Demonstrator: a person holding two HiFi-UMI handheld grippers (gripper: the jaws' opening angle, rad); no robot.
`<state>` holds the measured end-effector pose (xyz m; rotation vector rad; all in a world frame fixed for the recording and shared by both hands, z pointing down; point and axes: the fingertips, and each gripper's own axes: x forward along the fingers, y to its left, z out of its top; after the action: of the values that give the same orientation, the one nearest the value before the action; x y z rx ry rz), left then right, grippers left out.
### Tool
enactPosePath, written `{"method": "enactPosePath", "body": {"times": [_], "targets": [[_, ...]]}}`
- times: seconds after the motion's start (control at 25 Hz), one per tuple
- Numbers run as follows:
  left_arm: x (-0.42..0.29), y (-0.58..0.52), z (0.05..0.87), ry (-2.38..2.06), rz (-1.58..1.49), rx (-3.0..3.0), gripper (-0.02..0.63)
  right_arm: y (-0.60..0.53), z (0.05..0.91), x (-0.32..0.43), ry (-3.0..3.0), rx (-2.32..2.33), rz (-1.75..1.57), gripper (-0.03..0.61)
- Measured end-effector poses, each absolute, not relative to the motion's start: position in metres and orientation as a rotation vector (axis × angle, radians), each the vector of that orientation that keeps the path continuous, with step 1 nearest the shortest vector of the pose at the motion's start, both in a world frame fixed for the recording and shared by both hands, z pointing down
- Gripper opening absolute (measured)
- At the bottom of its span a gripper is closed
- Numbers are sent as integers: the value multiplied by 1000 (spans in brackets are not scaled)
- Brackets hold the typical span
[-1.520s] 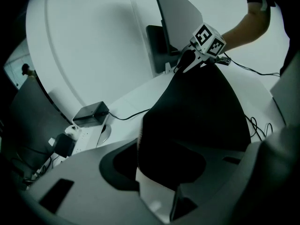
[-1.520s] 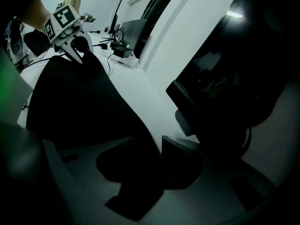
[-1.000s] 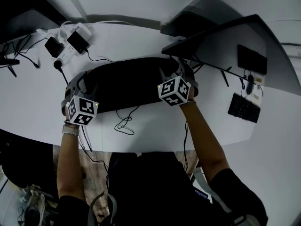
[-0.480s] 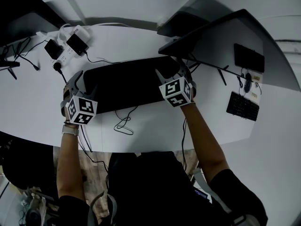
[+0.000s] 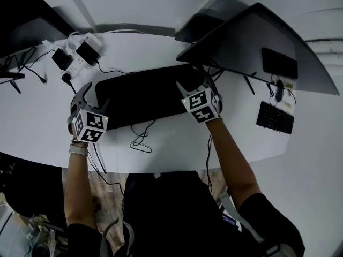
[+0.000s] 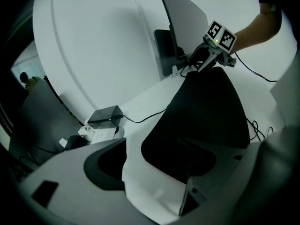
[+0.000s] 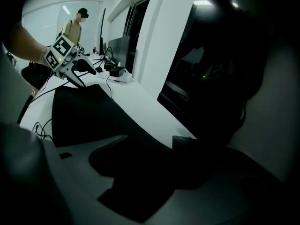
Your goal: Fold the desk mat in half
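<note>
Both claws have just been opening. The left claw (image 5: 92, 96) and the right claw (image 5: 194, 84) now stand as wide as they go. One end of the desk mat (image 5: 144, 92) lies loose under and between the jaws of each, and neither has hold of it. The right one has also lifted a touch and rolled, while the left has hardly budged. The mat itself lies where it did.

It stretches as a long black strip across the middle of the table (image 5: 177, 138), parallel to the near edge. A looped cable (image 5: 140, 139) lies between it and that edge, and a monitor (image 5: 257, 42) stands toward the far right corner. To my eye the fold looks made and the mat has been let go (though I cannot pick out two layers in that dark shape). What remains seems only to draw the claws clear, and perhaps to check that the edges meet.
</note>
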<state>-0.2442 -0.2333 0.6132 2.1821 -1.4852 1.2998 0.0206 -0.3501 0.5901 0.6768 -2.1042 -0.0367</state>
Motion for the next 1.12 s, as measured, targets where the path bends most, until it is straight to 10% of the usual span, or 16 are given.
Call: {"method": "enactPosePath", "body": {"times": [0.48,1.12], "targets": [[-222,-221,574,-1485,1074,2256,266,-318,546,30,-2185,769,110,275],[-189,-172,485,-1556,620,2354,9,-240,474,48,-2308,951,219,68]]}}
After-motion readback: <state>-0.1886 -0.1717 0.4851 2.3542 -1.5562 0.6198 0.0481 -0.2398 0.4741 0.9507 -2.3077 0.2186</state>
